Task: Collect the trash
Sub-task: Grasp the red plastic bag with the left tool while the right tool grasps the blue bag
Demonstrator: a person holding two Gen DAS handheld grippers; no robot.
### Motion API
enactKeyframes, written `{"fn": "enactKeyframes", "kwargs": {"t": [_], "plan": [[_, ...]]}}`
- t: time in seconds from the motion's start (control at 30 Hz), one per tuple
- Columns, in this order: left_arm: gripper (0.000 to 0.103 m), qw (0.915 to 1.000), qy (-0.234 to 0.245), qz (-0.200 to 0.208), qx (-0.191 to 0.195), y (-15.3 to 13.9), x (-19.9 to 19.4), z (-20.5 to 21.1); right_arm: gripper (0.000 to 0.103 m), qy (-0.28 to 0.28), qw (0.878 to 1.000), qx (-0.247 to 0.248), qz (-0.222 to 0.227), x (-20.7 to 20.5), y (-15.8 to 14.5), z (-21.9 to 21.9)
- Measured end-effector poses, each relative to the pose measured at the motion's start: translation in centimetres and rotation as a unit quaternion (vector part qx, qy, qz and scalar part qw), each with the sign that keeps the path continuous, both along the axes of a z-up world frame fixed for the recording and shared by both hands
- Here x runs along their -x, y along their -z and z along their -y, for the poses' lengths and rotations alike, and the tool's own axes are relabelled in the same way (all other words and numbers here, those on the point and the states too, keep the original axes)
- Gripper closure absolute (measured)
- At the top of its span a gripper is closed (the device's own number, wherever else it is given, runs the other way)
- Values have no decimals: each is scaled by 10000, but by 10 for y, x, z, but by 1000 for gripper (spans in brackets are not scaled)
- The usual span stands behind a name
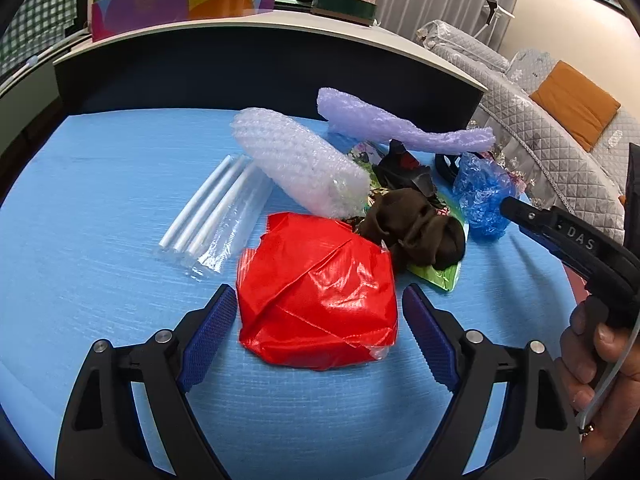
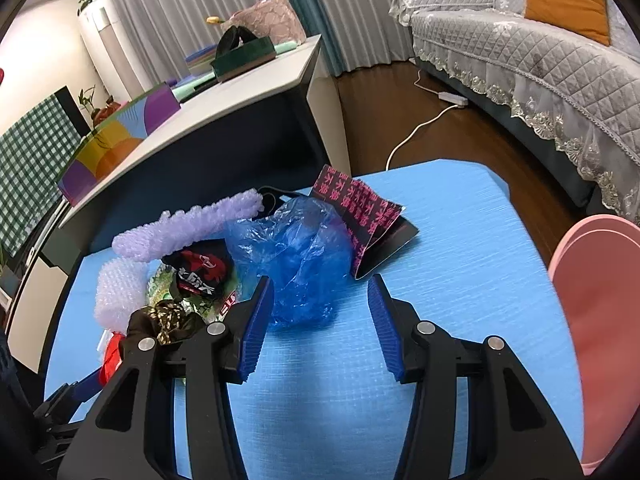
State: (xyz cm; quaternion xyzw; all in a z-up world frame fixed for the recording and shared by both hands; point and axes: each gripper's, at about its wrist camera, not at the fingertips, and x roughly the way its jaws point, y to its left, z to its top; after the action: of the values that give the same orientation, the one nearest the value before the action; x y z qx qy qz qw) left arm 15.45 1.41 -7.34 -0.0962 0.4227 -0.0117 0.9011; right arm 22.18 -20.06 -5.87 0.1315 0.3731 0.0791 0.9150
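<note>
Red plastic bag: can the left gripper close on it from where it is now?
Probably yes. The red plastic bag lies between the open left gripper fingers, nothing ahead of it; the brown cloth sits behind.

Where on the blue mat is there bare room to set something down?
Bare blue mat lies right of the crumpled blue plastic bag, toward the pink bin, and left of the clear tubes. The middle is crowded around the red plastic bundle.
</note>
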Motion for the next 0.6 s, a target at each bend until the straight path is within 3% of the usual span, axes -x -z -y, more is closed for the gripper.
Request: {"fn": "enactKeyframes", "kwargs": {"t": [0.07,0.17,0.23,0.3,0.6], "plan": [[21,10000,17,-24,-38,0,-1,2,59,-23,10000,30,-43,-2,3,-2],[22,9999,8,-58,-93,0,-1,3,76,-108,9999,23,-100,-4,4,-4],[29,9999,-8,-59,-109,-1,-1,4,93,-177,9998,20,-102,-4,4,-5],[29,9999,-13,-46,-114,-1,-2,5,99,-231,9997,52,-79,-1,2,-7],[30,9993,-71,241,-290,-17,11,4,101,-300,9989,275,222,27,-25,-5]]}}
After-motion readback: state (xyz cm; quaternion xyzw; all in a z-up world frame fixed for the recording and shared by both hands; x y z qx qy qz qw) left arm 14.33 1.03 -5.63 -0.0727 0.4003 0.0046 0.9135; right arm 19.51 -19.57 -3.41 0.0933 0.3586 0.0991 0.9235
